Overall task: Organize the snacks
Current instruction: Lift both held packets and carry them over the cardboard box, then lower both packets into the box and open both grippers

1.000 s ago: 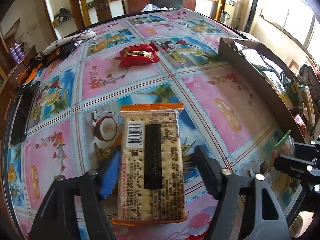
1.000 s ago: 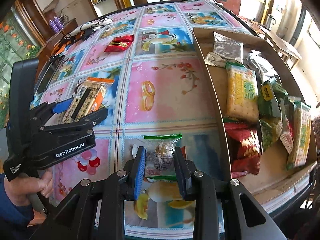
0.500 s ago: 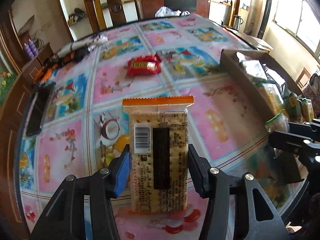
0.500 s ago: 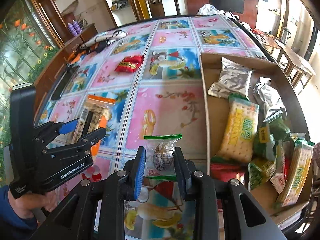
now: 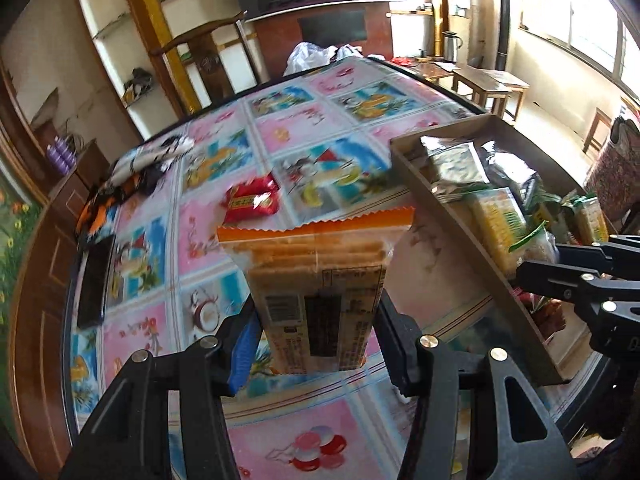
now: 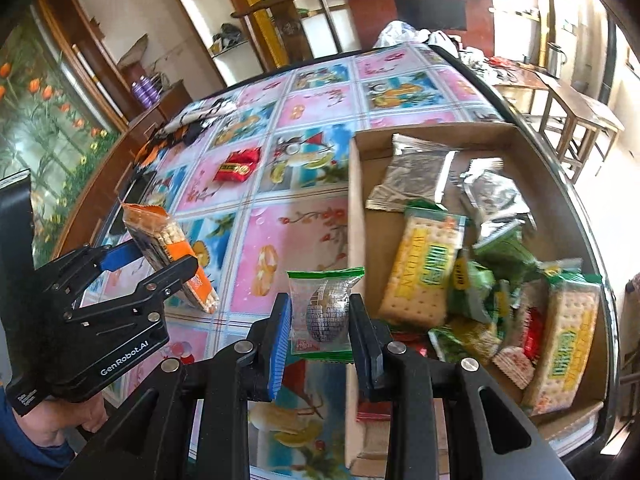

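Orange trim runs along the top of the cracker pack [image 5: 320, 296] that my left gripper [image 5: 316, 344] has clamped between its fingers, up off the table, in the middle of the left view. The jaws closed in on it moments ago and have since stopped, and both pads press its sides. In the right view this same pack [image 6: 168, 252] sits at the left, tilted.

My right gripper [image 6: 320, 320] is squeezed on a small clear packet with green ends [image 6: 324, 308], with a shiny silver ball inside. It hangs low in the middle of the right view, just beside the near wall of the cardboard box [image 6: 356, 208].

The box fills the right side of that view. It is crowded: yellow and green cracker packs [image 6: 428, 272], silver packets [image 6: 420, 172], and green bags piled together.

A red snack [image 6: 236, 166] lies alone on the bright picture tablecloth [image 6: 296, 240], up and left of the middle. A dark flat phone [image 5: 94, 280] lies near the left edge of the table in the left view. A hand [image 6: 60, 424] in a blue sleeve grips the left handle at the lower left.
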The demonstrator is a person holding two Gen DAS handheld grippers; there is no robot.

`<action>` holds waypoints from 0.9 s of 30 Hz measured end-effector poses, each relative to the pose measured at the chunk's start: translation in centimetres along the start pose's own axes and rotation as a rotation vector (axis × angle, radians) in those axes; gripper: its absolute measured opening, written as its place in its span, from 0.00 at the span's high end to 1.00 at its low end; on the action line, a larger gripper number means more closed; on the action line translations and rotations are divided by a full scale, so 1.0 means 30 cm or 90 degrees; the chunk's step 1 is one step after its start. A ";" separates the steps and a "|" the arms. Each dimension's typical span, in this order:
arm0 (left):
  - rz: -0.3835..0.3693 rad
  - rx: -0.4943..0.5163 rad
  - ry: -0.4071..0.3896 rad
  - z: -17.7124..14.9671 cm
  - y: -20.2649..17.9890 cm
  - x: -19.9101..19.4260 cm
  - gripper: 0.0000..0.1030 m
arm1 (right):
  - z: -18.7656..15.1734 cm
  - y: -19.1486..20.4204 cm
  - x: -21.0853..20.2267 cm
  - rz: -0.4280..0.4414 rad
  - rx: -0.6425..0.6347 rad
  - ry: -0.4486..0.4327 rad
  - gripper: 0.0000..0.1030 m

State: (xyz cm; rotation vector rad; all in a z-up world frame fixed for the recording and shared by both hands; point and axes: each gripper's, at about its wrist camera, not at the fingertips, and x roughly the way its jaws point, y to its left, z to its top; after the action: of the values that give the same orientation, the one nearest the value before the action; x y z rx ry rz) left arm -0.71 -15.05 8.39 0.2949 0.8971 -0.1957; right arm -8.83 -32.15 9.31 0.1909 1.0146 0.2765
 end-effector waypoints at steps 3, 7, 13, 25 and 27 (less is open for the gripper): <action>-0.006 0.024 -0.007 0.028 -0.048 -0.008 0.49 | -0.008 -0.034 -0.019 -0.005 0.017 -0.007 0.70; -0.017 0.054 -0.018 0.066 -0.115 -0.017 0.49 | -0.015 -0.081 -0.048 -0.014 0.041 -0.017 0.70; -0.038 0.092 -0.034 0.122 -0.209 -0.025 0.49 | -0.022 -0.159 -0.093 -0.033 0.078 -0.034 0.70; -0.078 0.135 -0.040 0.189 -0.369 0.003 0.49 | -0.015 -0.329 -0.178 -0.074 0.141 -0.063 0.70; -0.093 0.128 -0.032 0.199 -0.380 0.014 0.49 | -0.010 -0.358 -0.184 -0.079 0.149 -0.066 0.70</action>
State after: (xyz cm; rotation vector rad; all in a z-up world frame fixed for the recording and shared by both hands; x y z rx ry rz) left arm 0.64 -27.80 9.62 0.4090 0.8502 -0.4282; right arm -10.35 -44.07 10.58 0.3495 0.9505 0.0344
